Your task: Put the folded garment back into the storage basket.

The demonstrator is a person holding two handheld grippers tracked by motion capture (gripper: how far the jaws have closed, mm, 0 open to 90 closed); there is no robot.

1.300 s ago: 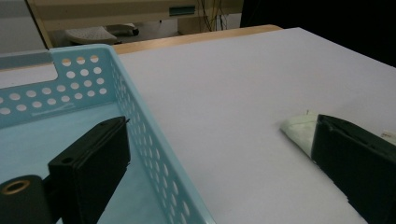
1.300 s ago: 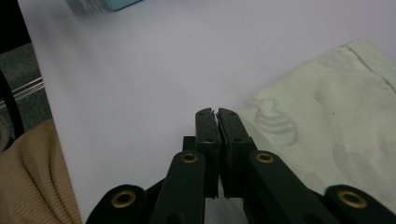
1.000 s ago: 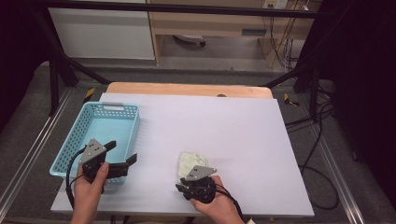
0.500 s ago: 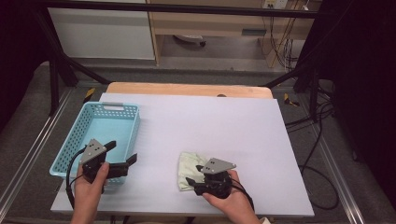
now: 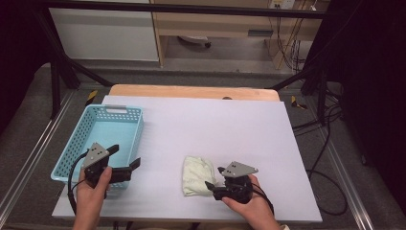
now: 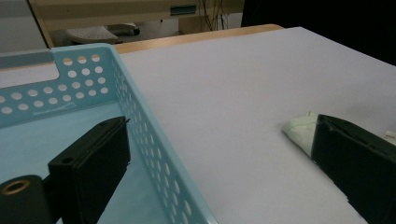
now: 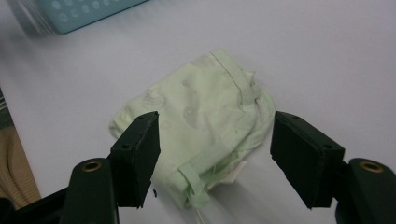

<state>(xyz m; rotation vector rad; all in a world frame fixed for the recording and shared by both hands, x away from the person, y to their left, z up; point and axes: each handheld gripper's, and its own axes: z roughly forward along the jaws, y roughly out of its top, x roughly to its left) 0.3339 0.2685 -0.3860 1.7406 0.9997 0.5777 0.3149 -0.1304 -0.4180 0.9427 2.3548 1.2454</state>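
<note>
White tabletop carries a crumpled green cloth; the released right gripper should straddle its thickest fold before clenching, left gripper spread wide.

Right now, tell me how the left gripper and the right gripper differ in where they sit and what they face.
The left gripper hangs at the blue basket's near right corner, one jaw over the basket, one over the table; the right gripper sits low beside the pale green cloth. The left gripper's jaws frame basket wall and bare table; the right gripper's jaws straddle the cloth's edge. Both are open, holding nothing.
</note>
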